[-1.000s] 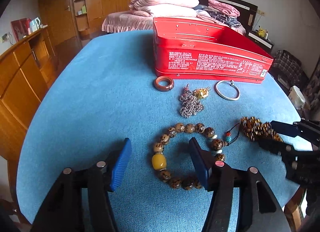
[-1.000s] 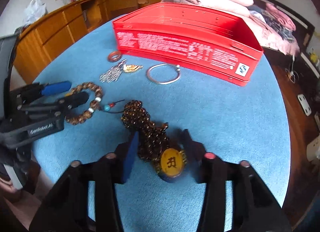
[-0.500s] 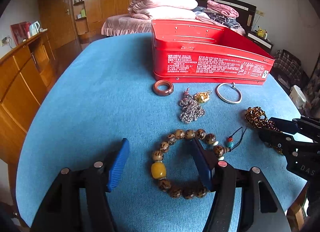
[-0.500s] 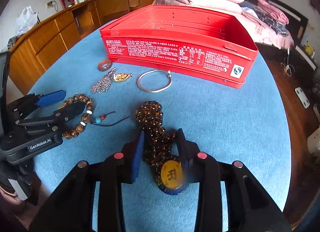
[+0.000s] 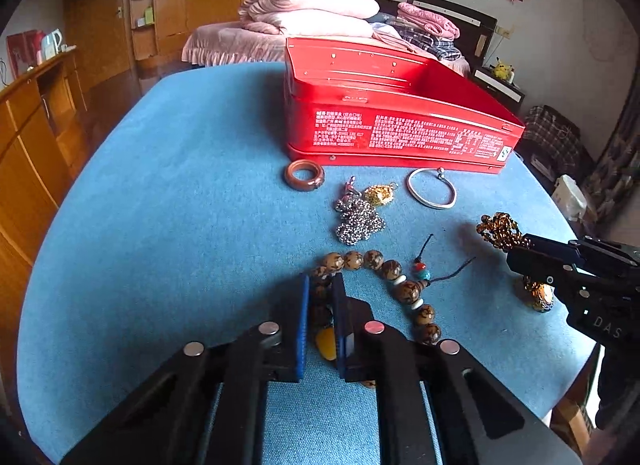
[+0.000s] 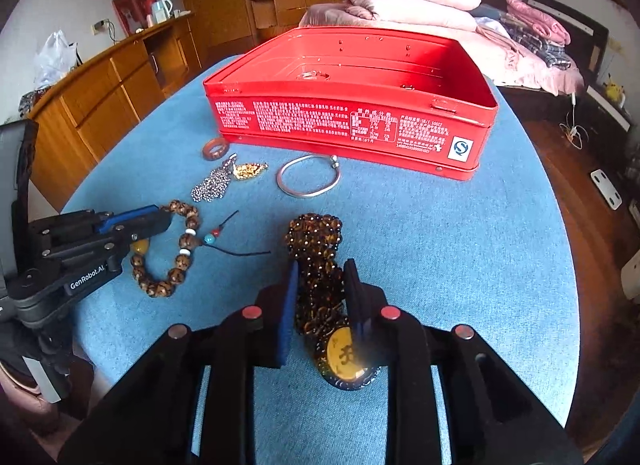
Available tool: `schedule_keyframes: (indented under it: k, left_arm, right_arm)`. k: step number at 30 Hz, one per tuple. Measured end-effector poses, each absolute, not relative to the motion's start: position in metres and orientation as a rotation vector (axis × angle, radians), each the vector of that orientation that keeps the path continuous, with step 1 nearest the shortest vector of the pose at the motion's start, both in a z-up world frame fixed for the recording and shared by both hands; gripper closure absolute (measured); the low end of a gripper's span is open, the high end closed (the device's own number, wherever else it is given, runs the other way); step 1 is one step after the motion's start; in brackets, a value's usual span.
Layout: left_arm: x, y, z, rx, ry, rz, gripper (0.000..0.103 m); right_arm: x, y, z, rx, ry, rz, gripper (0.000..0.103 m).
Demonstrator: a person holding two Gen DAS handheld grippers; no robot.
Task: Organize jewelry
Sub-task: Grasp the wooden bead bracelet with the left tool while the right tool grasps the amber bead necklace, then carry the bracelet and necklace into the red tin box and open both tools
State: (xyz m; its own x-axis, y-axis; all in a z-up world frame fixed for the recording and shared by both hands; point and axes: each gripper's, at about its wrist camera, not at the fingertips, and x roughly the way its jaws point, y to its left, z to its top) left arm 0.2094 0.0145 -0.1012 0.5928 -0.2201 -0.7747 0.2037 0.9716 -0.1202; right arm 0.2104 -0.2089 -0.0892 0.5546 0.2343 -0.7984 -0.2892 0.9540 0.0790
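On the blue cloth-covered table (image 5: 160, 193), the left gripper (image 5: 320, 285) has just been closing, and its blue pads now clamp the near-left side of the large brown wooden-bead bracelet (image 5: 400, 281), right beside its yellow amber-like bead (image 5: 326, 341). That loop looks chunky but limp; I'd expect it to swing once lifted, so gripping across the beads seems sound.

Further back lie a brown stone ring (image 5: 305, 179), a heap of silver chain with a gold pendant (image 5: 360, 217), and a thin silver bangle (image 5: 431, 193), all just in front of the open red metal tin (image 5: 400, 133).

On the right, the right gripper (image 6: 320, 277) has also just been closing and pinches the bunched strand of small dark amber beads (image 6: 316, 237), its yellow medallion (image 6: 344, 357) lying between the finger bases. That strand looks slippery and heavy for its size; loops may slide out, so holding the thick middle of the bunch seems wisest.
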Motion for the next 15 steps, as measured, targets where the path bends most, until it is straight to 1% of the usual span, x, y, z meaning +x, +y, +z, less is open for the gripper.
schedule_keyframes:
  k: [7, 15]
  left_arm:
    - [0.209, 0.013, -0.099, -0.076, 0.919, -0.315, 0.092]
    - [0.21, 0.009, -0.078, -0.057, 0.866, -0.303, 0.092]
  right_arm:
    - [0.206, -0.213, -0.082, -0.042, 0.92, 0.303, 0.082]
    - [0.21, -0.222, -0.067, -0.032, 0.896, 0.277, 0.082]
